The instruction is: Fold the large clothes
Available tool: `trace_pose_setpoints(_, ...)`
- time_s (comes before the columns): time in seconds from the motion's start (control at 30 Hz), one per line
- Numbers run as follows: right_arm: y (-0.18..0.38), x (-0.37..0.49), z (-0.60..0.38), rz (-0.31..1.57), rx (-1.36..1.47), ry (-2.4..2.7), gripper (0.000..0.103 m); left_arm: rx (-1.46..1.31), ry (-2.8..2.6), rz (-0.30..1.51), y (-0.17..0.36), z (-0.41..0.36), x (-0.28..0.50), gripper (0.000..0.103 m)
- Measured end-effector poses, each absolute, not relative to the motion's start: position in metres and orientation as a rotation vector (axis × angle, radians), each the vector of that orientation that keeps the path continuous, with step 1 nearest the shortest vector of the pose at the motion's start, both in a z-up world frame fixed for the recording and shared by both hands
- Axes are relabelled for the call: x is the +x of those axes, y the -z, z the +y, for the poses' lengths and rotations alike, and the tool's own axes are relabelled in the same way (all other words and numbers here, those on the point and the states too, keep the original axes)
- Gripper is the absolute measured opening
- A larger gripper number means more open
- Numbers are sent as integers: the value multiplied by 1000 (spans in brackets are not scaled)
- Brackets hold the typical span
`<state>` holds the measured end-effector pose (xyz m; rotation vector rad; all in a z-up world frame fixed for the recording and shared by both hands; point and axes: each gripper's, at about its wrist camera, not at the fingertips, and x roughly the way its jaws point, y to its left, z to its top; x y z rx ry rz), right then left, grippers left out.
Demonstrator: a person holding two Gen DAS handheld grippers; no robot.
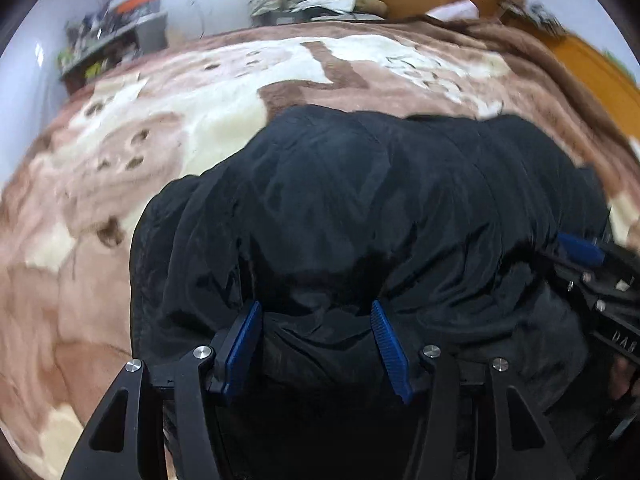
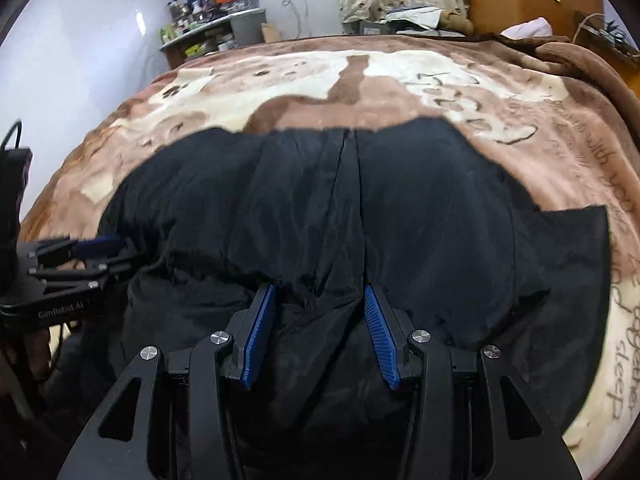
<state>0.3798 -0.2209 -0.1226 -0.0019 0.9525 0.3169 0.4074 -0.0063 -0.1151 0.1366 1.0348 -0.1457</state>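
Left wrist view puts the black padded jacket [image 1: 360, 208] at the centre of my picture, lying on a brown and cream fleece blanket [image 1: 180, 120] that covers the bed. My left gripper [image 1: 316, 320] hovers over the jacket's near edge with its blue pads parted about halfway; dark cloth lies between them, but the pads do not press on it. My right gripper [image 1: 580, 248] enters at 3 o'clock in this view.

From the right wrist, the same jacket [image 2: 320, 208] fills the middle, its front seam running toward 12 o'clock. The right gripper [image 2: 320, 304] also stands roughly half open over rumpled fabric, gripping nothing. The left gripper [image 2: 96, 246] shows at 9 o'clock; I cannot tell its opening from here.

I judge the jacket to be soft, puffy and fairly bulky, with a slick shell that may slide between the pads. It should sag and billow, not hold a crease. I would pinch a thick bunch at the near hem or along a seam, one hand on each side.

Readable writing: "GenRobot.AI" [image 2: 60, 304] on the left gripper's body, and script on the blanket [image 2: 612, 380] at 4 o'clock ending in "sleep".
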Motion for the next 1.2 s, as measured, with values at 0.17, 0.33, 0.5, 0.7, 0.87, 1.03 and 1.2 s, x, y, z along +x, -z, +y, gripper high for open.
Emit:
trace_pose_setpoints(0.17, 139, 376, -209, 968, -119, -273, 47, 97, 136, 1053, 131, -5, 410, 58)
trace_pose_setpoints(0.33, 146, 376, -211, 987, -98, -266, 47, 93, 121, 1084, 133, -6, 416, 58)
trace_pose_setpoints(0.5, 118, 372, -218, 968, -75, -272, 47, 59, 173, 1074, 99, 3, 410, 57)
trace_pose_setpoints(0.7, 86, 349, -250, 855, -102, -202, 47, 127, 148, 1038, 98, 10, 400, 57)
trace_pose_setpoints(0.87, 125, 362, -250, 947, -185, -177, 47, 45, 131, 1079, 124, 8, 407, 59)
trace_pose_setpoints(1.03, 139, 363, -251, 958, -174, -158, 47, 56, 133, 1081, 133, 7, 408, 60)
trace_pose_setpoints(1.2, 141, 367, -252, 991, -168, -170, 47, 29, 129, 1096, 131, 9, 402, 60)
